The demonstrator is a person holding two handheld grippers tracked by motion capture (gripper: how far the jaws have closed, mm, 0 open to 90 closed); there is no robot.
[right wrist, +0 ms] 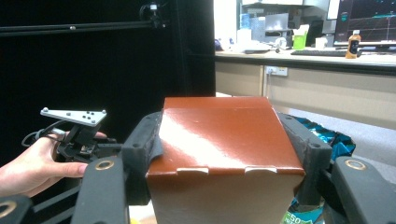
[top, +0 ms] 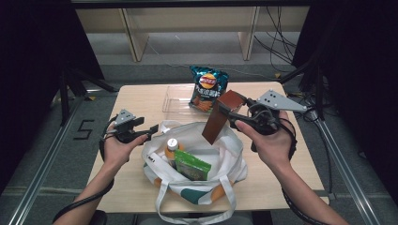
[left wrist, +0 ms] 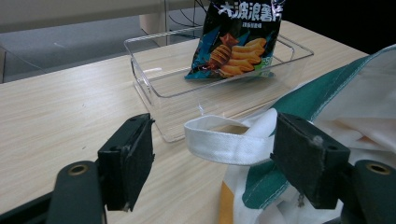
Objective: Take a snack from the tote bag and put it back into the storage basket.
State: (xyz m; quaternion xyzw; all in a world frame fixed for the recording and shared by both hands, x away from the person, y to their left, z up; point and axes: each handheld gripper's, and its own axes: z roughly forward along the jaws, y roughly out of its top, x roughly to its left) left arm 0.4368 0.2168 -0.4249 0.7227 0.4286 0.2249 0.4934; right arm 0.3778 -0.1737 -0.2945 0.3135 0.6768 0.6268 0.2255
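Note:
A white and green tote bag stands open in the middle of the table. Inside it are an orange-capped bottle and a green packet. My right gripper is shut on a reddish-brown box, which hangs tilted over the bag's mouth. In the right gripper view the box sits between both pads. My left gripper is at the bag's left rim and stands open. In the left gripper view the bag's white strap loops between its jaws, untouched by the left pad.
A clear plastic bin lies at the back of the wooden table, with a dark chip bag leaning in it. The bin and chip bag lie just beyond the left gripper. Black frames flank the table.

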